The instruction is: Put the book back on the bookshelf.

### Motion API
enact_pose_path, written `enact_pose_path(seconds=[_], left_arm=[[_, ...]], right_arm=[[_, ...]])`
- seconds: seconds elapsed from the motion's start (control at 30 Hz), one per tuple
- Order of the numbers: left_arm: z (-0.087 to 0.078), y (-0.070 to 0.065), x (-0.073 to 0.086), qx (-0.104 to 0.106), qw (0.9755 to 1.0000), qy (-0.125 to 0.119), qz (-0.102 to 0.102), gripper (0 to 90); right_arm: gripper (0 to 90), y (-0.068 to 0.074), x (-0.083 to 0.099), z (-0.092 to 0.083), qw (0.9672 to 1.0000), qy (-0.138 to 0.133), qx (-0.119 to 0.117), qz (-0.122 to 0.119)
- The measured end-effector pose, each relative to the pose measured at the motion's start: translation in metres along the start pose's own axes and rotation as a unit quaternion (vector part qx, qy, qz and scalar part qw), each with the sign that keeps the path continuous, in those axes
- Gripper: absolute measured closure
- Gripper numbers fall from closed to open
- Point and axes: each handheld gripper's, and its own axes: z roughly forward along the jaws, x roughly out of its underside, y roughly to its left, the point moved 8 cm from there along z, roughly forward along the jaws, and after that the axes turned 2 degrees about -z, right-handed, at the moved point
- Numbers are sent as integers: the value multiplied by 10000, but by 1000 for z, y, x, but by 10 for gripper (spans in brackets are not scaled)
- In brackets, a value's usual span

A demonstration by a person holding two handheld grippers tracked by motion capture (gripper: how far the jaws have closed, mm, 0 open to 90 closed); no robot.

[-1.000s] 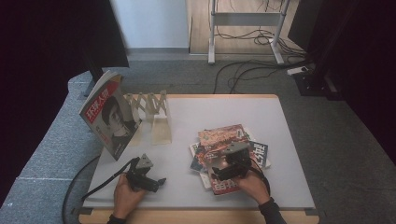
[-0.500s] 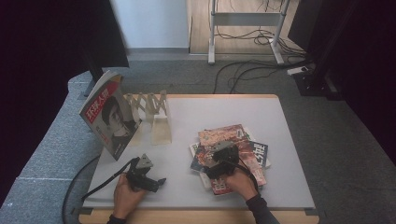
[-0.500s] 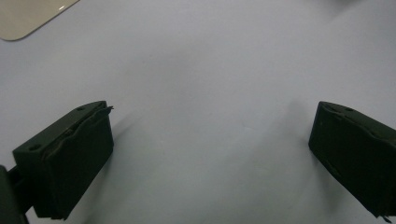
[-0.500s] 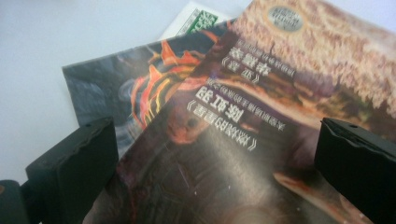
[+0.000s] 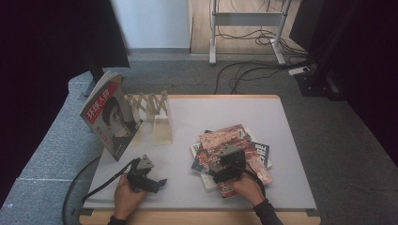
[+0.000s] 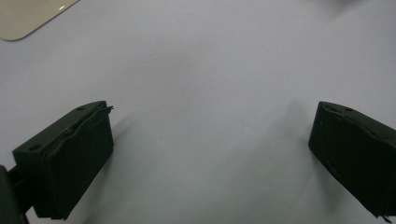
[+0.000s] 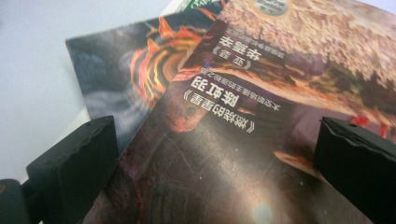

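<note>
A loose stack of magazines lies flat on the right half of the white table. My right gripper hovers over the stack's near left part, open. In the right gripper view its jaws straddle the top magazine, a dark cover with Chinese text, without touching it, my right gripper low above it. A flame-patterned magazine pokes out underneath. My left gripper rests at the near left of the table, open over bare surface, as the left gripper view shows for the left gripper.
A wooden accordion rack stands at the back left, and a red-titled magazine leans against its left end. A corner of the rack's pale base appears in the left gripper view. Cables and a metal stand are on the floor beyond.
My right gripper has shifted slightly left over the magazine stack. The left gripper and hand have stayed put.
</note>
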Motion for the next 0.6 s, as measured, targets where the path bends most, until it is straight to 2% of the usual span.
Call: enact_pose_path(seconds=[0.4,0.6], left_arm=[[0,0,0,-5,10000,0,-2,0],[0,0,0,-1,10000,0,-3,0]], right_arm=[[0,-14,32,-27,10000,0,-25,-28],[0,-26,51,-43,10000,61,65,5]])
